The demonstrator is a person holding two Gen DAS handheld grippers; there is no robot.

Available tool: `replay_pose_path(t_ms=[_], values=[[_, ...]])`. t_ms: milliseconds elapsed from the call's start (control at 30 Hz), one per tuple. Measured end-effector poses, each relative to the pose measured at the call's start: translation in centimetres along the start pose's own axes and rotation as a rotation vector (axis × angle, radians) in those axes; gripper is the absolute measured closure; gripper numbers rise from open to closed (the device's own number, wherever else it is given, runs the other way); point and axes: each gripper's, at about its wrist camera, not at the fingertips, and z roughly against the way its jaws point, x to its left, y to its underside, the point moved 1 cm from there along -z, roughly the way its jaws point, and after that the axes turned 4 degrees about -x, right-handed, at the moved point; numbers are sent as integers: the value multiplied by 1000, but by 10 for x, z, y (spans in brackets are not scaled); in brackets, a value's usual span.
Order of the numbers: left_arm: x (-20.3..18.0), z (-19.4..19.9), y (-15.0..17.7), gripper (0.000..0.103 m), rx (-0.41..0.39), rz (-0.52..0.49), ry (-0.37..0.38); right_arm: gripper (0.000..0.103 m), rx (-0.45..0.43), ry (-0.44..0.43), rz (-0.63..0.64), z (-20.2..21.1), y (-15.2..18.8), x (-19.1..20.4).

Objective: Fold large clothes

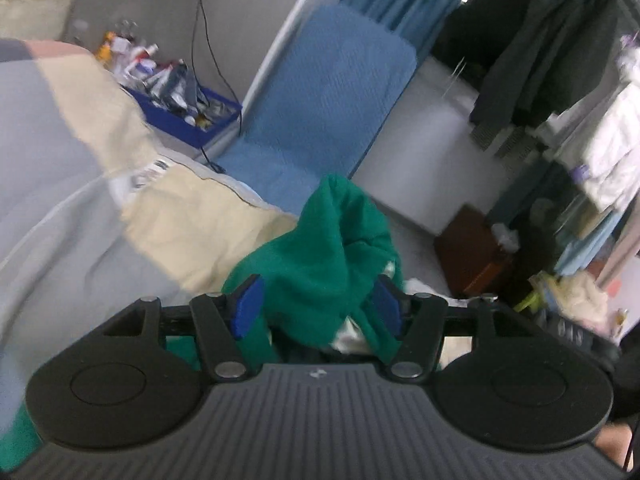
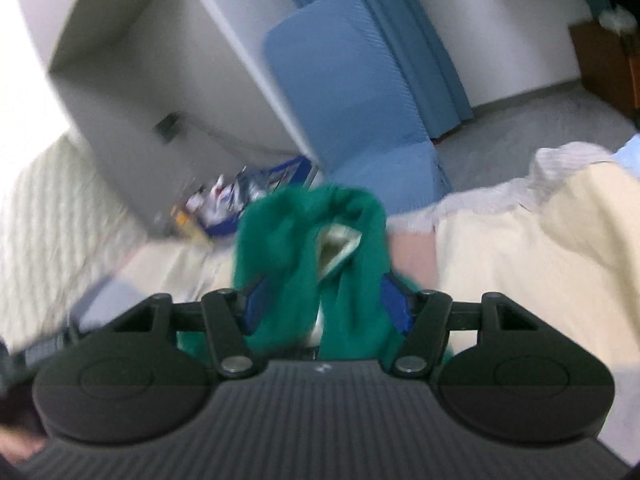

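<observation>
- Here, both tools carry the same green garment: the left tool has a thick bunch of it wedged between its blue pads, and the right tool likewise, each clenched on cloth, not bare.
- The green garment rises ahead of the left tool's fingers in a crumpled peak; a pale lining shows by the right-hand pad. In the right view the green garment loops ahead of the tool, the same lining showing inside the loop.
- Beyond and below both tools lies the bed, cream and grey covers; further ahead a blue mat leans at the wall.
- We judge the step to be lifting and spreading, fold not yet begun.
- To do it well: draw the tools apart until the cloth hangs taut between them, keep both grips firm, then lower flat onto the bed.
- Risk, as we read it: bunched grips hide which edge we hold; check before laying down.
</observation>
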Motion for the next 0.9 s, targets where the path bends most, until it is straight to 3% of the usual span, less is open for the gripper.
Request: replay_pose_path(t_ms=[200, 367, 467, 500, 533, 567, 600, 733, 900], values=[[9, -91, -17, 37, 52, 6, 1, 39, 85, 50, -59, -102, -20, -27], [22, -132, -20, 37, 65, 125, 38, 40, 128, 44, -76, -144, -17, -36], [16, -148, -17, 39, 95, 57, -33, 42, 155, 18, -44, -156, -14, -33], [14, -152, -16, 46, 102, 40, -50, 54, 163, 9, -28, -157, -13, -30], [10, -155, -15, 55, 113, 12, -72, 74, 173, 2, -12, -158, -12, -27], [6, -154, -14, 77, 119, -13, -94, 83, 183, 1, 11, -157, -13, -24], [4, -151, -14, 91, 118, -23, -114, 85, 179, 17, 46, -154, -13, -18], [-9, -127, -29, 96, 86, -71, -117, 89, 131, -6, 124, -126, -19, 0], [-39, -56, -52, 97, 11, -158, -115, 90, 57, -50, 218, -68, -38, 33]])
